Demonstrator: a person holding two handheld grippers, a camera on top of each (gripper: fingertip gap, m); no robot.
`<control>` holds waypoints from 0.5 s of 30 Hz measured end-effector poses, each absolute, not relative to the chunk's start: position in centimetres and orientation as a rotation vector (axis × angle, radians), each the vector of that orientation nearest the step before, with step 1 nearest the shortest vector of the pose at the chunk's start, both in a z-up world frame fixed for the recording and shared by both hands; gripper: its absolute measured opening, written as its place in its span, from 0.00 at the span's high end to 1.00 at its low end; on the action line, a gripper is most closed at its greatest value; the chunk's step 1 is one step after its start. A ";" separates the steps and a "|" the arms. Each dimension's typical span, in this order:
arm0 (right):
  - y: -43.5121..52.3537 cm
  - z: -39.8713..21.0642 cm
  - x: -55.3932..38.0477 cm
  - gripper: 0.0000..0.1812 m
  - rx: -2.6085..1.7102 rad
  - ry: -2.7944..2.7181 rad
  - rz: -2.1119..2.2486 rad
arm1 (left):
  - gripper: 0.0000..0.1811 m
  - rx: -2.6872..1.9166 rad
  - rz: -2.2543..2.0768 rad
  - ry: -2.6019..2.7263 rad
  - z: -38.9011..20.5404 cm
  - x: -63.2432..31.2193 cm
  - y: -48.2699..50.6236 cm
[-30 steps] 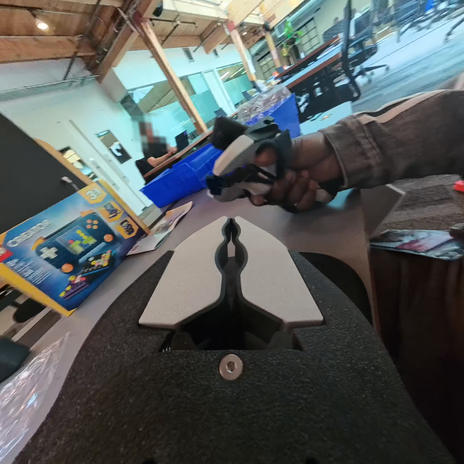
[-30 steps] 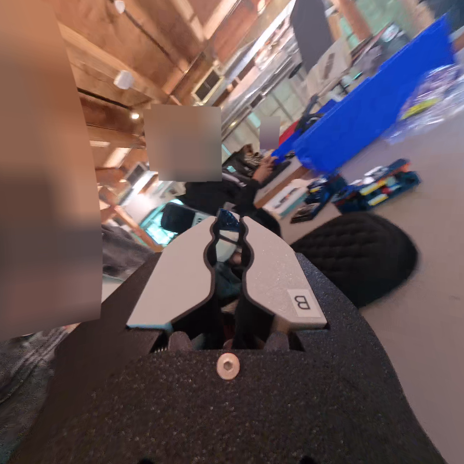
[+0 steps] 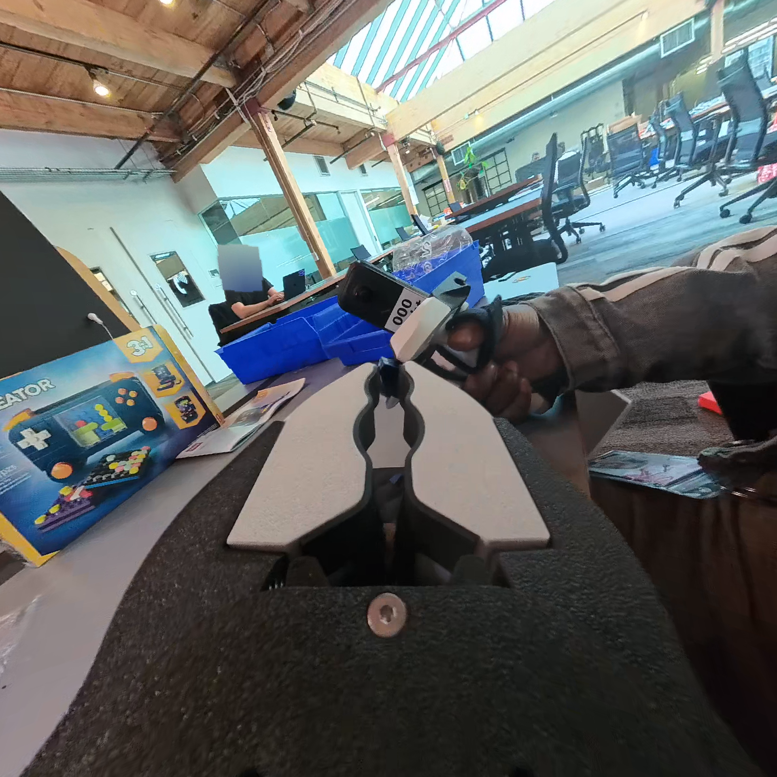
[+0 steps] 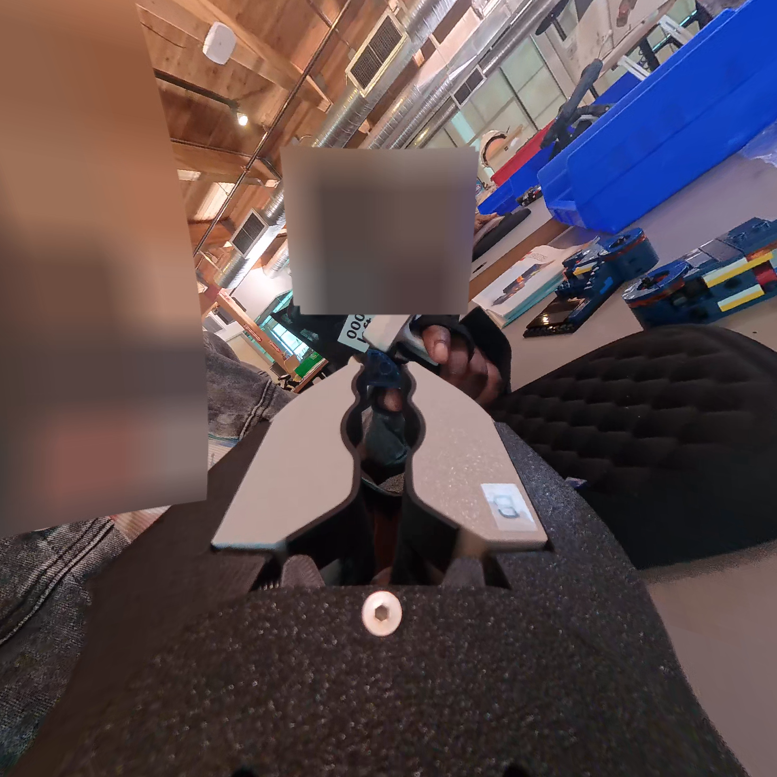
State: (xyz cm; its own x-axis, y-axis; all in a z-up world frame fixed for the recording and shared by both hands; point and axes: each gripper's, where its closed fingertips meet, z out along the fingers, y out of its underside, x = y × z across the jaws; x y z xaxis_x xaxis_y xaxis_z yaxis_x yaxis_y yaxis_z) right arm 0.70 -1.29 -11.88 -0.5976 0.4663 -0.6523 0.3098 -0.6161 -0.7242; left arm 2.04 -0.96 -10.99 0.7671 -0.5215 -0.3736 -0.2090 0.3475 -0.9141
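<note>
My left gripper [image 3: 389,374] and my right gripper [image 4: 381,370] point at each other, tip to tip, above the grey table [image 3: 84,588]. A small dark blue brick piece [image 3: 389,378] sits between the left fingertips, which stand slightly apart and close around it. The same piece [image 4: 380,372] is clamped in the right gripper's tips. In the left wrist view a hand [image 3: 517,357] in a brown sleeve holds the right gripper. In the right wrist view a hand [image 4: 454,357] holds the left gripper.
A blue toy box [image 3: 92,429] and a booklet [image 3: 248,412] lie at the left, with blue bins [image 3: 294,344] behind. A black foam pad [image 4: 630,420], blue brick models [image 4: 706,286] and a blue bin [image 4: 672,138] are at the right. A person [image 3: 248,302] sits farther back.
The two grippers have come together tip to tip. My left gripper's jaws, shut and empty before, now stand slightly apart around the blue piece that the right gripper carried.
</note>
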 end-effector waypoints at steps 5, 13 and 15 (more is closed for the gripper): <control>-1.6 -11.5 0.6 0.92 -1.307 -1.329 2.369 | 0.93 -1.218 -0.241 0.691 -10.8 1.8 -1.0; -2.4 -10.7 0.7 0.92 -1.229 -1.310 2.399 | 0.95 -1.207 -0.271 0.708 -10.7 2.0 -1.4; -2.4 -10.7 0.7 0.92 -1.228 -1.310 2.399 | 0.95 -1.204 -0.266 0.708 -10.7 2.0 -1.4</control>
State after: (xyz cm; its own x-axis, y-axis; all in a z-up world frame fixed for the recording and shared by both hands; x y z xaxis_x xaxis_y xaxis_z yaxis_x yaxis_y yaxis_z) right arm 0.72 -2.36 -10.67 -0.6553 0.4724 -0.5895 0.2404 -0.6094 -0.7555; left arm 1.95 -1.41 -10.71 0.7592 -0.5438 -0.3576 -0.1745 0.3592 -0.9168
